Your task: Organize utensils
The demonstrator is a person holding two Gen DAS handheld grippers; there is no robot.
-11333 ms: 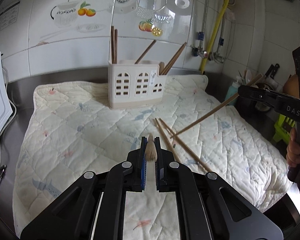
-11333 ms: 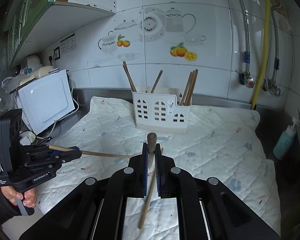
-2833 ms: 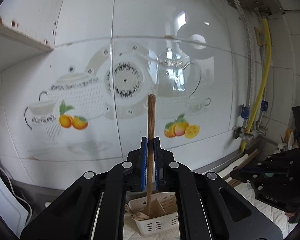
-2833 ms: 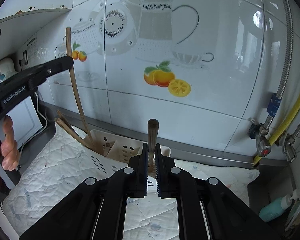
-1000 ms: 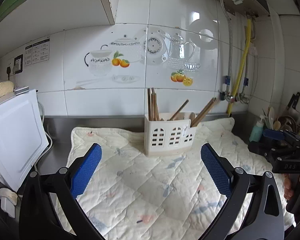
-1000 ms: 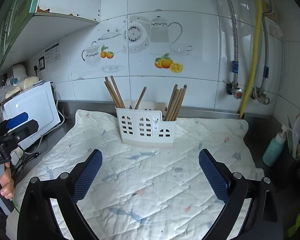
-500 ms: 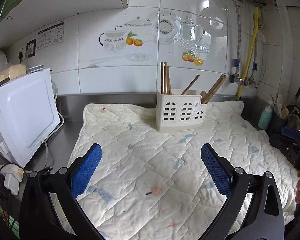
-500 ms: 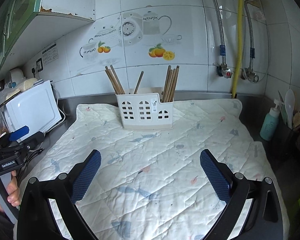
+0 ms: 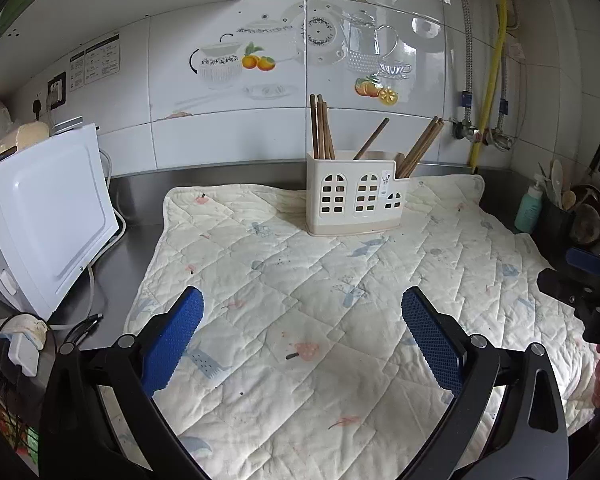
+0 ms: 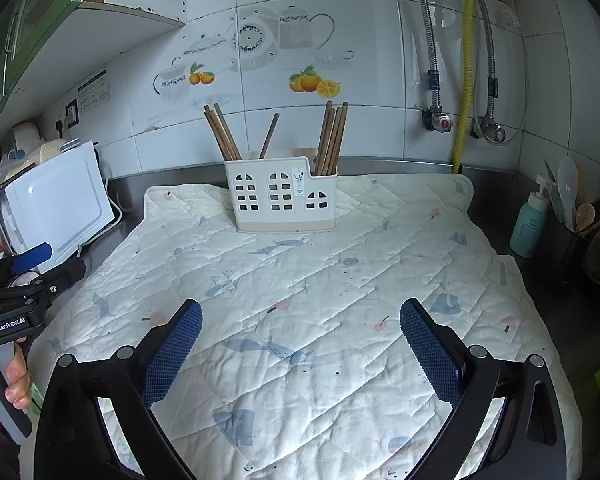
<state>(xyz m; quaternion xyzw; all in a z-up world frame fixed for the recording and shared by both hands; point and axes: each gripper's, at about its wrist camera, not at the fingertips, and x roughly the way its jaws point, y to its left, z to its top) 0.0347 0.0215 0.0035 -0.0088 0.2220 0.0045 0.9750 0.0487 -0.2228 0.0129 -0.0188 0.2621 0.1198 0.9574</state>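
A white utensil holder (image 9: 356,194) (image 10: 282,196) stands upright at the back of a quilted mat (image 9: 320,300) (image 10: 300,300). Several wooden chopsticks (image 9: 320,128) (image 10: 334,138) stand in its compartments. My left gripper (image 9: 300,336) is open and empty, low over the mat's front. It also shows at the left edge of the right wrist view (image 10: 36,268). My right gripper (image 10: 298,338) is open and empty over the mat's front. It also shows at the right edge of the left wrist view (image 9: 580,276). No utensils lie on the mat.
A white appliance (image 9: 44,216) (image 10: 56,200) stands left of the mat, with cables and a plug (image 9: 20,344) in front. A teal bottle (image 10: 528,226) and a dark pot of spoons (image 10: 572,216) stand at the right. Tiled wall and pipes (image 10: 466,60) are behind.
Both grippers let go of their chopsticks into the holder, opened wide, and pulled back and down from the holder. In the last half second they drew back slightly more.
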